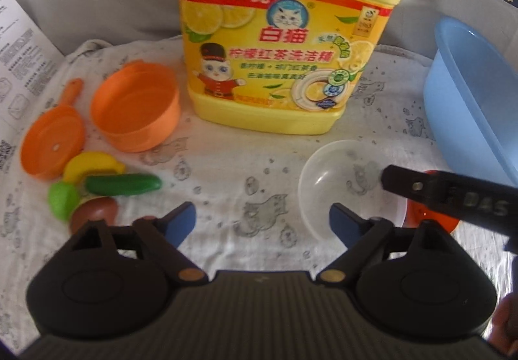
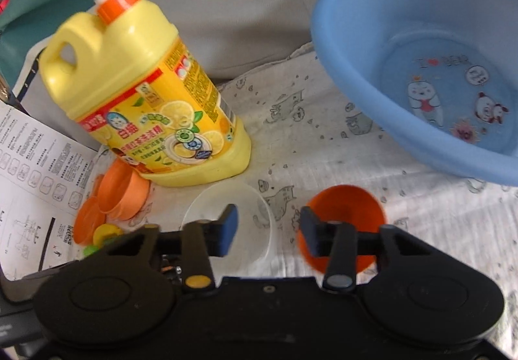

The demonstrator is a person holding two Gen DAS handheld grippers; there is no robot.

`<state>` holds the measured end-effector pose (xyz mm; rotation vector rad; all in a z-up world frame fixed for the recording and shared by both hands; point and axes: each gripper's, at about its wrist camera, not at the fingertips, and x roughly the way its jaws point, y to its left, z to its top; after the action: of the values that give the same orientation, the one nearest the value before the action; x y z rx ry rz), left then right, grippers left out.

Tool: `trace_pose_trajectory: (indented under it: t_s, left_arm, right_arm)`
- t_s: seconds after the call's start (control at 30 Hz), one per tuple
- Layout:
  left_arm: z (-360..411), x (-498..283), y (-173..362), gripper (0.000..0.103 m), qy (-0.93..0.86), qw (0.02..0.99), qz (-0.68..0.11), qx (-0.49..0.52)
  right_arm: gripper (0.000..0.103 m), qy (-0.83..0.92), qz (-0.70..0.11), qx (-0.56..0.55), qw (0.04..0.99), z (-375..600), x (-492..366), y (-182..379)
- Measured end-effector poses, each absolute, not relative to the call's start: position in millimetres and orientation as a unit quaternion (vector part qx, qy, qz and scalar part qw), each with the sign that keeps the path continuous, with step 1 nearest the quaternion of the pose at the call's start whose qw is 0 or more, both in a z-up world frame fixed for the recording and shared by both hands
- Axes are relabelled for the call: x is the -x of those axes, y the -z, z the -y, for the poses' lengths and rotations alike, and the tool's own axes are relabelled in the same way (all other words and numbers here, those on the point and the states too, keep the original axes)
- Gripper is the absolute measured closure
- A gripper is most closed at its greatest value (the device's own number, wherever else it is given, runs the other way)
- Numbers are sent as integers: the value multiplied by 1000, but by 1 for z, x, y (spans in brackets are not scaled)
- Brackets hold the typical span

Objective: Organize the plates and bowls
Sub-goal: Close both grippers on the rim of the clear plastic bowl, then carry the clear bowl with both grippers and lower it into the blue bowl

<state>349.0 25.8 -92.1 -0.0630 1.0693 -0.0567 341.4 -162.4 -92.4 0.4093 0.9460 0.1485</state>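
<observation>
A clear plastic bowl (image 1: 336,185) lies on the patterned cloth, just ahead of my left gripper's right finger; it also shows in the right wrist view (image 2: 233,214). An orange-red bowl (image 2: 346,214) sits right of it, partly behind my right gripper's right finger, and peeks out in the left wrist view (image 1: 430,217). An orange toy pot (image 1: 136,107) and an orange toy pan (image 1: 51,143) lie at the left. My left gripper (image 1: 262,224) is open and empty. My right gripper (image 2: 268,230) is open and empty, between the two bowls; it reaches into the left wrist view from the right.
A large yellow dish-soap bottle (image 1: 285,36) stands at the back middle. A blue basin (image 2: 430,69) sits at the right. Toy banana (image 1: 94,166), cucumber (image 1: 123,183) and other toy food lie at the near left. A printed paper sheet (image 2: 32,185) lies at the far left.
</observation>
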Motion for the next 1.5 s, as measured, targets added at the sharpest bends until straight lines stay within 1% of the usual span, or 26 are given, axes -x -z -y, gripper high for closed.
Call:
trace_pose_trajectory:
  t_s: [0.03, 0.07, 0.1, 0.13, 0.17, 0.2, 0.27, 0.37, 0.93, 1.27, 1.5]
  left_arm:
    - [-24, -351, 94, 26, 34, 858, -511, 30]
    - [-22, -352, 97, 36, 41, 856, -514, 31]
    - [-20, -353, 100, 41, 48, 854, -516, 32]
    - [-18, -353, 103, 52, 53, 853, -518, 32]
    - [-17, -353, 105, 62, 57, 852, -520, 33]
    - [-15, -352, 108, 66, 61, 851, -521, 34]
    - [-14, -351, 111, 79, 66, 850, -521, 32]
    - [-12, -347, 111, 90, 73, 853, -516, 28]
    - [-9, -300, 73, 90, 75, 867, -493, 0]
    - [-9, -245, 39, 90, 83, 876, -476, -9]
    - [-20, -181, 24, 87, 99, 876, -471, -15]
  right_arm:
    - [72, -72, -453, -194, 867, 161, -344, 95]
    - [76, -75, -455, -192, 866, 159, -346, 99]
    - [82, -77, -456, -191, 866, 157, -346, 102]
    - [84, -77, -456, -190, 866, 156, -346, 104]
    - [85, -78, -455, -190, 866, 155, -346, 106]
    - [87, -79, -454, -190, 867, 154, -345, 107]
    - [88, -79, -452, -186, 868, 150, -341, 107]
    - [90, -85, -453, -186, 868, 146, -338, 107]
    - [90, -89, -443, -188, 872, 142, -290, 74]
    - [90, -94, -439, -212, 868, 147, -235, 49]
    - [90, -111, -449, -226, 857, 145, -174, 45]
